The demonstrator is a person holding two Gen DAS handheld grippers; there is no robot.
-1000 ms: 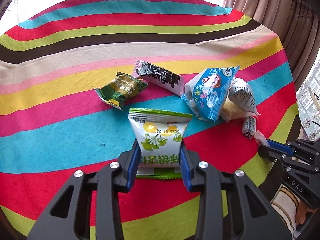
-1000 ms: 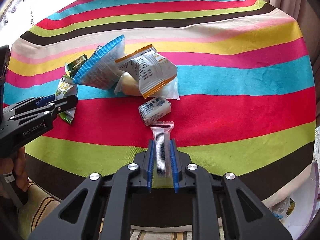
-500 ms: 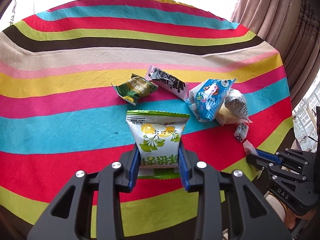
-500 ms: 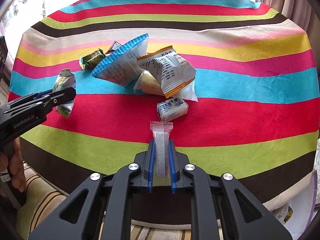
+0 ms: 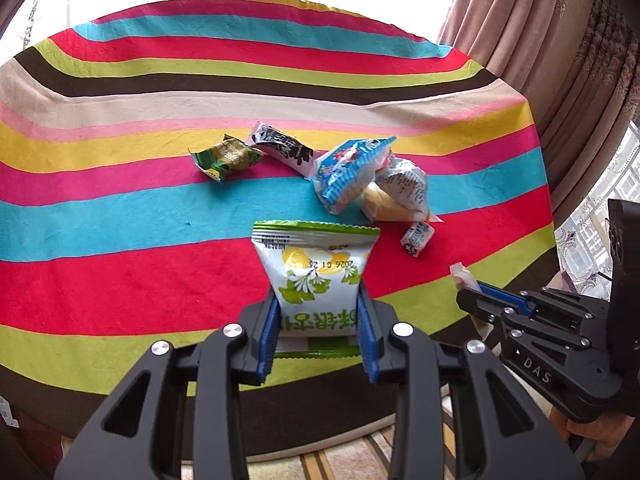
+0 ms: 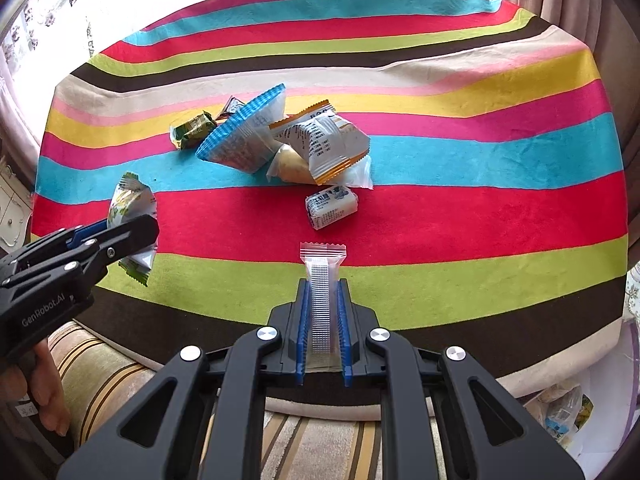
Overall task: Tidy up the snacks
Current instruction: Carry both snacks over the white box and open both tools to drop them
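So far two snacks are lifted: the left tongs (image 5: 318,322) are clamped on a green packet (image 5: 316,276), the right tongs (image 6: 323,326) on a clear sachet (image 6: 321,300); five packets are left on the bench (image 6: 480,216).

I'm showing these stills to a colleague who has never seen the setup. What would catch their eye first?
Probably the boldly striped tablecloth that fills both views. Next, the left hand-held gripper pinching a green-and-white snack bag and the right hand-held gripper clamping a slim clear packet, both near the table's front edge. Behind them, mid-table, lies a loose heap of wrapped snacks.
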